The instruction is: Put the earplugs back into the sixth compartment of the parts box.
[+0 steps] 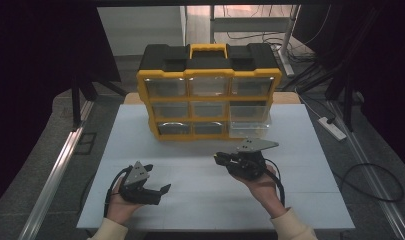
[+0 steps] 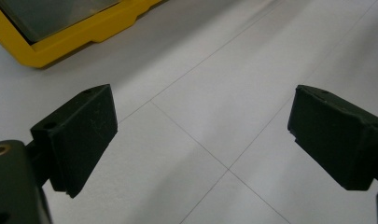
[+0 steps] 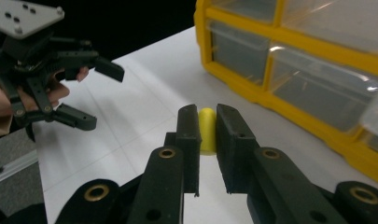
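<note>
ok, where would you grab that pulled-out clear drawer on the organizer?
Probably its front wall, from above on the person's side: the clear drawer juts out of the right column of the organizer, top open, so one jaw fits inside, one outside. The left gripper is open and empty.

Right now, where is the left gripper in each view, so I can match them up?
High view: the left gripper is at lower left, jaws open.
Left gripper view: the left gripper rises from the bottom corners, jaws wide apart.
Right gripper view: the left gripper is at upper left.
Shared landmark: the yellow drawer cabinet.
</note>
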A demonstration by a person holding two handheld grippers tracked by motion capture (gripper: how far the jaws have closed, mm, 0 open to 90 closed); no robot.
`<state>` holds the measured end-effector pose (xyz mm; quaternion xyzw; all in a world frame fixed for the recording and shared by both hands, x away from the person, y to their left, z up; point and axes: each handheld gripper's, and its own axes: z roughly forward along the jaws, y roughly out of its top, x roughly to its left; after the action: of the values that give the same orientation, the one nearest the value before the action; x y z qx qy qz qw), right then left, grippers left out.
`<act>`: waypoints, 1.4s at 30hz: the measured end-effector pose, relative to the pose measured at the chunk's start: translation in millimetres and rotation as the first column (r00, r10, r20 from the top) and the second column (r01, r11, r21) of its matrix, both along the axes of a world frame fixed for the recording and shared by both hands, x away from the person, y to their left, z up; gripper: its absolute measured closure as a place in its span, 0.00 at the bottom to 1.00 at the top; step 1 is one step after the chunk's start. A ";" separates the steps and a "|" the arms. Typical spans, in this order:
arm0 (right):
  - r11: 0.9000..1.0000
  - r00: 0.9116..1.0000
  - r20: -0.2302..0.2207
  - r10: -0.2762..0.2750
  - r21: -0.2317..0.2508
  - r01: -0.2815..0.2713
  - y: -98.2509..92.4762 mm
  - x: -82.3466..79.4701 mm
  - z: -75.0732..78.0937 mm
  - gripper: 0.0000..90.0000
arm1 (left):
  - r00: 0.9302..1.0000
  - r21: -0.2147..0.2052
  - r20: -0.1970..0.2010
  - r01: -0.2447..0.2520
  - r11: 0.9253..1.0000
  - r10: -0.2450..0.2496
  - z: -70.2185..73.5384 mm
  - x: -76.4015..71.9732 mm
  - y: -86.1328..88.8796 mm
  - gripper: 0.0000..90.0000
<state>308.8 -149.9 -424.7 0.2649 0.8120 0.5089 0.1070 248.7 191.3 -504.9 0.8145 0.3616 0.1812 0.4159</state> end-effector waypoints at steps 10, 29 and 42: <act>0.997 0.998 0.037 -0.055 0.048 0.053 -16.4 2.5 14.1 0.88 | 1.000 0.000 0.001 0.000 1.000 0.000 0.1 -0.1 0.1 0.09; 0.986 0.989 0.075 -0.125 0.117 0.116 -40.0 5.8 32.7 0.88 | 1.000 -0.031 0.003 0.005 0.999 -0.005 2.5 -0.6 1.3 0.09; 0.976 0.982 0.081 -0.173 0.146 0.160 -46.6 18.1 49.2 0.88 | 1.000 -0.027 0.001 0.001 1.000 -0.001 1.6 0.1 2.3 0.09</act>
<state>326.8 -196.4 -375.6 0.3149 0.7438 0.5650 0.1683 248.8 193.6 -503.3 0.8090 0.3635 0.1763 0.4270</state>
